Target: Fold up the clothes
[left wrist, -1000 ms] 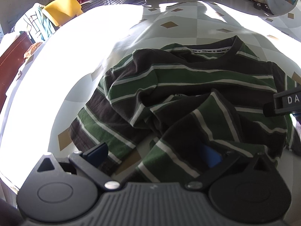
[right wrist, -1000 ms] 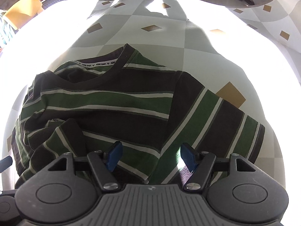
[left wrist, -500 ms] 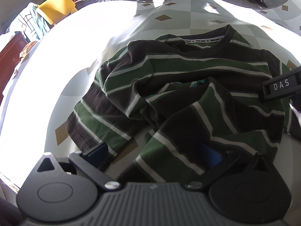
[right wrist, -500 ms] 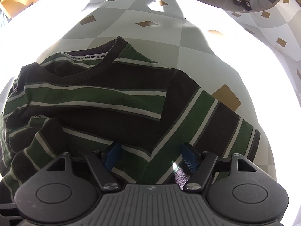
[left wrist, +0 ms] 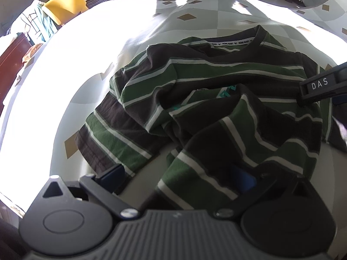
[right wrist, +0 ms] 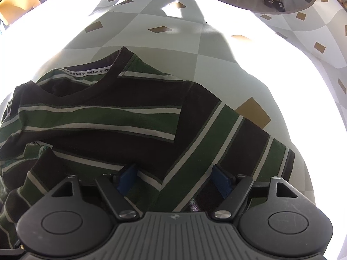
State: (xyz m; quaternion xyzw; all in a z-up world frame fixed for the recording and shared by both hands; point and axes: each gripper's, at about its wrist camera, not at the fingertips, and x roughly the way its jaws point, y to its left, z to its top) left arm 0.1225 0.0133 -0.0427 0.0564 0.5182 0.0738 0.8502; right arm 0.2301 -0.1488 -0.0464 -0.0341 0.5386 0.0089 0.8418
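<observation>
your striped shirt (left wrist: 216, 99) lies on the tabletop (right wrist: 164, 49), neckline (right wrist: 91, 73) at the far side, chest mostly flat, but the hem end nearest you is bunched into a loose hump. one sleeve (right wrist: 243, 143) is spread out to the right, the other (left wrist: 117, 130) to the left.

your left claw (left wrist: 177, 175) stands wide apart over the rumpled hem; one blue pad (left wrist: 112, 173) sits by the left sleeve edge, the other is half buried in a fold, and neither pinches anything that i can see, so it reads as released. your right claw (right wrist: 175, 177) is opening now, with flat cloth lying between its pads (right wrist: 128, 176) but not squeezed, so it has let go of the shirt near the right sleeve seam.

this looks like the smoothing stage before the first real fold: nothing is neatly doubled yet. the next move calls for taking the heaped hem at its two corners, one in each claw, and drawing it toward you until the body lies flat. pinch only the top layer edge, or you risk dragging the whole shirt.
</observation>
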